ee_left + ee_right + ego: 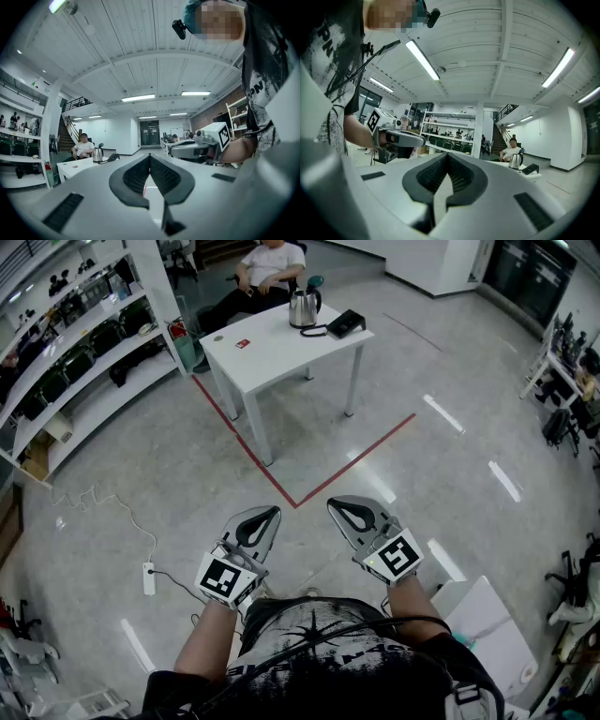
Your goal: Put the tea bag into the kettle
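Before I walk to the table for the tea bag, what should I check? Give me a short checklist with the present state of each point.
1. Left gripper empty: ok, jaws together, nothing between them.
2. Right gripper empty: ok, jaws together, nothing held.
3. Jaws ready to grasp: not ok, both shut.
4. Tea bag in sight: ok, lies on the white table, apart from the kettle.
5. Kettle upright: ok; lid open: cannot tell.
6. Table within reach: not ok, it stands well ahead, beyond the red floor line.

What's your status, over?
Left gripper, right gripper shut, empty, short of table. Tea bag lies on it, kettle at far edge. Person seated behind.
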The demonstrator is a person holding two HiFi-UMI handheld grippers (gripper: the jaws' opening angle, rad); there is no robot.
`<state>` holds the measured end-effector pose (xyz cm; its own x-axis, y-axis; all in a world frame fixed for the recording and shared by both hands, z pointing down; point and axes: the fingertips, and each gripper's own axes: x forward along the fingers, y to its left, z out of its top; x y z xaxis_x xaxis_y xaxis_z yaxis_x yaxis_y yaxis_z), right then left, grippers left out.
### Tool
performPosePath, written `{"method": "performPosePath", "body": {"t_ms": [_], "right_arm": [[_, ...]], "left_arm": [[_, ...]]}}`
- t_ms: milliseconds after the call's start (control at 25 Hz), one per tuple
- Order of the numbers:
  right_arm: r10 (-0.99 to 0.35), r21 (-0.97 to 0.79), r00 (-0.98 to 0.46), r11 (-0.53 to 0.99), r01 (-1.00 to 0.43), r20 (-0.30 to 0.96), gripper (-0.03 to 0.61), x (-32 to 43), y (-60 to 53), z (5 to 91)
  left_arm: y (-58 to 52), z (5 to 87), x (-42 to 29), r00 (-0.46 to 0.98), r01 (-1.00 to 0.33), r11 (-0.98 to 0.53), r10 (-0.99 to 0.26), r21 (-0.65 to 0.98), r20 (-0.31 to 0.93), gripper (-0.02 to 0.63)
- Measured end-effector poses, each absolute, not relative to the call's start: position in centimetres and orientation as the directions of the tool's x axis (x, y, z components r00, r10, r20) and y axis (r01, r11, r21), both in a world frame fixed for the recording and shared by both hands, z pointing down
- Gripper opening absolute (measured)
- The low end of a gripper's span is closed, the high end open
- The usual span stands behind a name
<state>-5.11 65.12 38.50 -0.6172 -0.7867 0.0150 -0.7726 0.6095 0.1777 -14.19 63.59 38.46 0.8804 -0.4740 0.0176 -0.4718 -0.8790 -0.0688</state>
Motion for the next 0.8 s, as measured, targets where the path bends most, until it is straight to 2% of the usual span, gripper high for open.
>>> {"method": "performPosePath", "body": {"t_ms": [800], "right_arm": [[-0.79, 0.123, -0.613, 0.608, -0.784, -0.003, 0.011, -3.5, 64.0, 38.7]], "left_arm": [[62.6, 38.4, -12.9, 0.883, -0.467, -0.881, -0.469, -0.073, 0.02, 0.011]]}}
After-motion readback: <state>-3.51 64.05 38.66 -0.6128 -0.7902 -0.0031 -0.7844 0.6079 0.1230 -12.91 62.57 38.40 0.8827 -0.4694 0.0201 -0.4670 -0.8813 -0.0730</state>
